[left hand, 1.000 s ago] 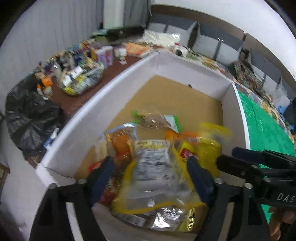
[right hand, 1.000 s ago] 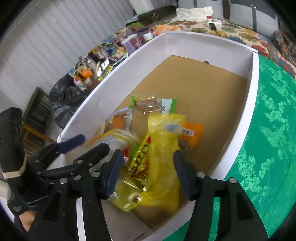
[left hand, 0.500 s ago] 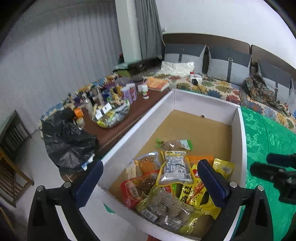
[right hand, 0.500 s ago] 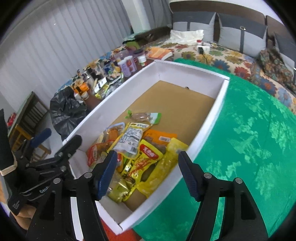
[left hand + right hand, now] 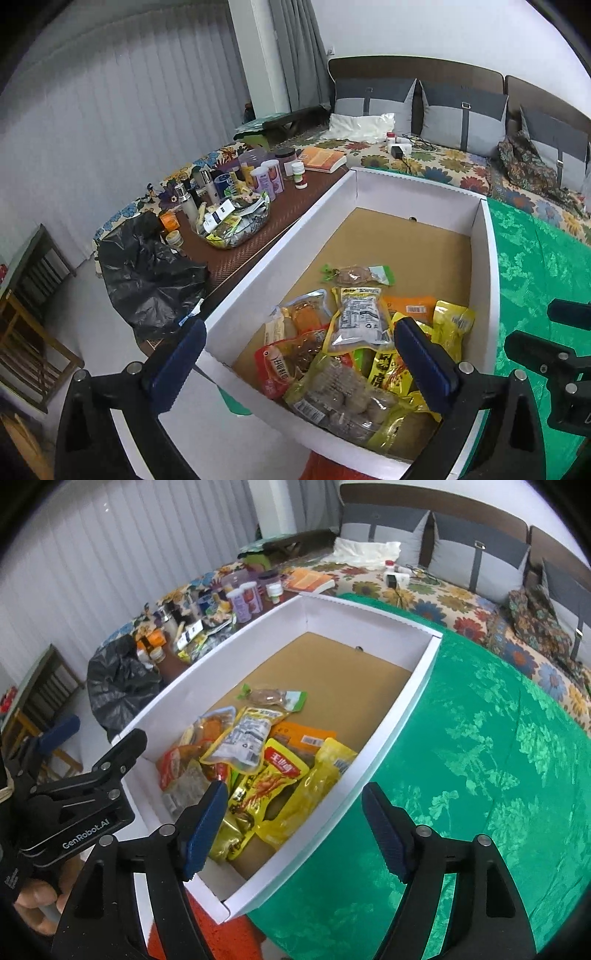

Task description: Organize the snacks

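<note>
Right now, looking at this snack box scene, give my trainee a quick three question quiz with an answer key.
1. True or false: the left gripper is clamped on a snack packet.
2. Multiple choice: where does the green-ended packet lie in the white cardboard box? A) under the pile; B) alone on the bare brown floor, just past the pile; C) outside on the green cloth.
3. Fill in: the yellow packet with the red label lies ____ the box.

Key
1. False: its jaws stand wide apart, above the pile, with nothing gripped. The right gripper is empty too; its jaws have just been opening.
2. B.
3. Inside, in the pile at the near end.
</note>
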A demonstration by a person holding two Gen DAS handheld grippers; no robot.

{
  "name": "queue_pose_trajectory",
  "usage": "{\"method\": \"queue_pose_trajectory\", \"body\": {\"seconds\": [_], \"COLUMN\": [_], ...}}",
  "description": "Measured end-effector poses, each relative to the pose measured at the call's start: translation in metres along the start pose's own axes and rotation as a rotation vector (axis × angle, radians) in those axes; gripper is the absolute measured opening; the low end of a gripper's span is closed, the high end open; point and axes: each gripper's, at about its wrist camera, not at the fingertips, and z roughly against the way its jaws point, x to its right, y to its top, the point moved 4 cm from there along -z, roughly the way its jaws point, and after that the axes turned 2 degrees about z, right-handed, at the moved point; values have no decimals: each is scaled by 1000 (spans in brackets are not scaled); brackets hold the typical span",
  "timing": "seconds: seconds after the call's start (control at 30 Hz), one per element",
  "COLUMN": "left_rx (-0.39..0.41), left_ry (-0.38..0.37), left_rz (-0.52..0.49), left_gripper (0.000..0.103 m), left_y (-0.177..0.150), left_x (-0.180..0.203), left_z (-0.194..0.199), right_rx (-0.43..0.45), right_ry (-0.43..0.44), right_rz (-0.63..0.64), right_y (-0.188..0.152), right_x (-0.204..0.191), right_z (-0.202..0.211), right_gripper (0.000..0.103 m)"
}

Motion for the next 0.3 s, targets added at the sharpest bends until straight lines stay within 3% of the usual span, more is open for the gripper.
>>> {"method": "queue_pose_trajectory", "body": {"seconds": [0.3], "left_rx": [-32], "left_ry": [1], "left_rz": [37], "left_gripper": [103], "left_y": [-7], "left_x": [-10], "left_z": [-6], "right_rx": [-9], "right_ry": [6], "right_rz": [10], "right_y": [-2], "right_x": [-10], "right_z": [-8], "right_gripper": [78]}}
